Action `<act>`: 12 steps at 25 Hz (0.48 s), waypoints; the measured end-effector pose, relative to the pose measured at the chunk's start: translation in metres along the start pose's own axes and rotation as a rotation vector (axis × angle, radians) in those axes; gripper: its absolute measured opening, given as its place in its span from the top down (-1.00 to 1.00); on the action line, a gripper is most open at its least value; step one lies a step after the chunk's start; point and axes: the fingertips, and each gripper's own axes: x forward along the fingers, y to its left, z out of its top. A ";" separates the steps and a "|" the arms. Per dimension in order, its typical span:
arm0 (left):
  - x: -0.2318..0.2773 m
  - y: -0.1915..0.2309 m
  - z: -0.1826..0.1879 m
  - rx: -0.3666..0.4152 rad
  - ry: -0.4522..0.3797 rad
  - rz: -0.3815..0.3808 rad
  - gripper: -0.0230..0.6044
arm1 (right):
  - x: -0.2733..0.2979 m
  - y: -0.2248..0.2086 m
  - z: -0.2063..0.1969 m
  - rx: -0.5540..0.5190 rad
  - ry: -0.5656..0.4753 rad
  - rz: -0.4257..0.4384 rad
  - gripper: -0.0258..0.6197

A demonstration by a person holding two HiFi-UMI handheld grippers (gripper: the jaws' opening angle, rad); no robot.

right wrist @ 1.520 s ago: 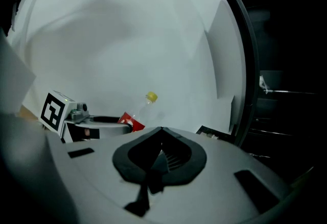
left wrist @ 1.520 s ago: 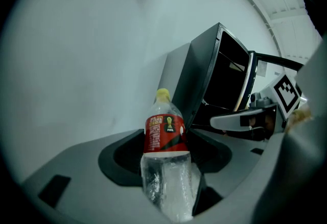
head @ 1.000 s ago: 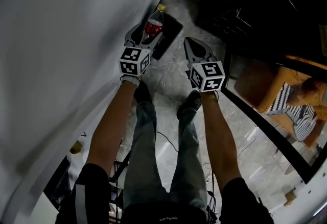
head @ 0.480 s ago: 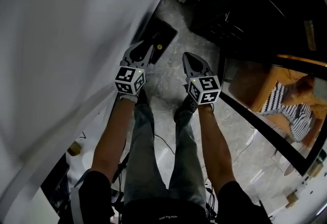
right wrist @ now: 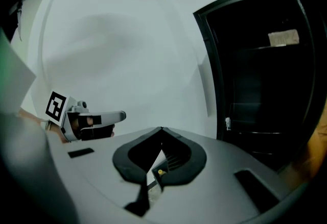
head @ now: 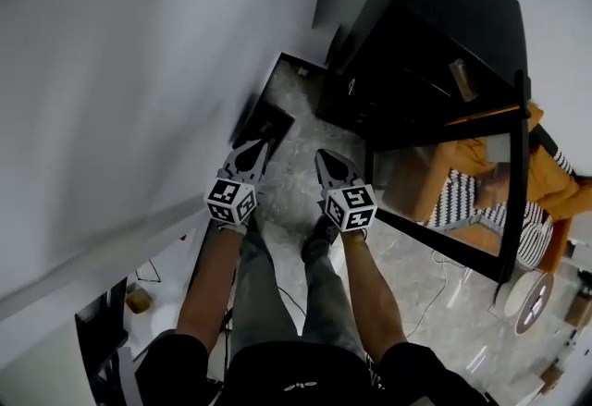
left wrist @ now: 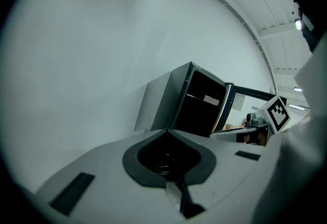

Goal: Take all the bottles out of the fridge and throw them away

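My left gripper (head: 252, 147) is shut with nothing in it; its jaws have just been closing on empty air. My right gripper (head: 326, 157) is shut and empty beside it. Both are held up side by side, well above the floor. Below and beyond the left gripper the black bin (head: 264, 124) stands against the white wall; I see no bottle in it from here. The black fridge (head: 416, 43) stands open ahead to the right, its interior (right wrist: 255, 75) dark, with no bottle visible. In the gripper views the left gripper (left wrist: 166, 131) and the right gripper (right wrist: 161, 128) have their jaws closed.
The fridge's glass door (head: 453, 182) swings out to the right. A white wall (head: 120, 71) runs along the left. The person's legs and shoes (head: 319, 233) stand on the marble floor, a cable trailing behind. An orange seat with a striped cushion (head: 467, 196) lies beyond the door.
The cola bottle that the left gripper held over the bin was dropped into it, and those jaws shut. Both grippers have risen and pulled back from the bin.
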 end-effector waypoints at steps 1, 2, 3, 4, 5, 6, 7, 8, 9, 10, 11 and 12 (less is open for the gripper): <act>-0.004 -0.014 0.013 -0.010 -0.011 -0.008 0.91 | -0.013 0.002 0.015 -0.004 -0.015 0.000 0.89; -0.007 -0.027 0.026 -0.021 -0.024 -0.017 0.91 | -0.027 0.003 0.030 -0.011 -0.031 0.000 0.89; -0.009 -0.041 0.039 -0.029 -0.037 -0.026 0.91 | -0.041 0.004 0.045 -0.018 -0.049 -0.002 0.89; -0.011 -0.055 0.053 -0.033 -0.050 -0.035 0.91 | -0.054 0.005 0.059 -0.024 -0.067 -0.005 0.89; -0.013 -0.070 0.066 -0.033 -0.062 -0.046 0.91 | -0.068 0.005 0.072 -0.028 -0.084 -0.009 0.89; -0.013 -0.084 0.078 -0.032 -0.075 -0.058 0.91 | -0.081 0.004 0.084 -0.031 -0.100 -0.016 0.89; -0.013 -0.099 0.091 -0.027 -0.085 -0.072 0.91 | -0.094 0.002 0.096 -0.031 -0.116 -0.023 0.89; -0.012 -0.115 0.102 -0.020 -0.093 -0.087 0.91 | -0.106 -0.001 0.106 -0.029 -0.131 -0.031 0.89; -0.011 -0.131 0.113 -0.011 -0.099 -0.102 0.91 | -0.120 -0.003 0.116 -0.023 -0.146 -0.040 0.89; -0.011 -0.146 0.123 0.000 -0.104 -0.118 0.91 | -0.133 -0.006 0.125 -0.016 -0.161 -0.050 0.89; -0.010 -0.162 0.133 0.012 -0.110 -0.133 0.91 | -0.147 -0.010 0.133 -0.006 -0.175 -0.062 0.89; -0.009 -0.177 0.143 0.023 -0.115 -0.147 0.91 | -0.160 -0.014 0.141 0.004 -0.188 -0.075 0.89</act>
